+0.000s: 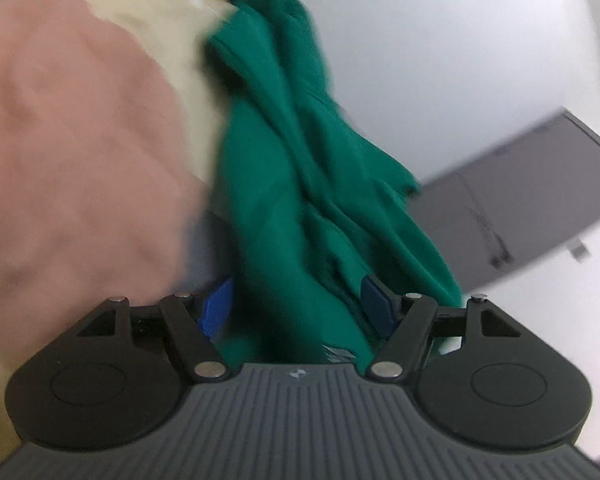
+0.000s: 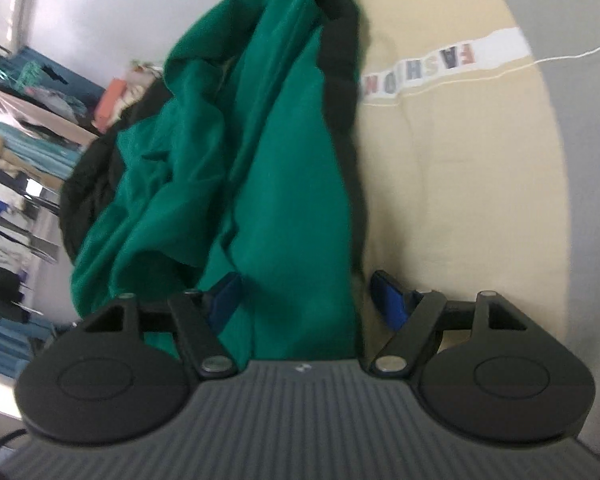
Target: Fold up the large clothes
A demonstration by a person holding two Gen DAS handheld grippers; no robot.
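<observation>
Hanging straight ahead of both tools, the crumpled green fabric garment (image 1: 284, 184) runs lengthwise away from them; left gripper (image 1: 296, 308) and right gripper (image 2: 306, 300) stand open around it, equally near.

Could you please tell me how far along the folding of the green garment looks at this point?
Early. Nothing looks folded: the green garment hangs bunched between both open tongs, left and right. Neither grips it. Spreading and folding remain; beige and pink clothes lie beside it.
</observation>
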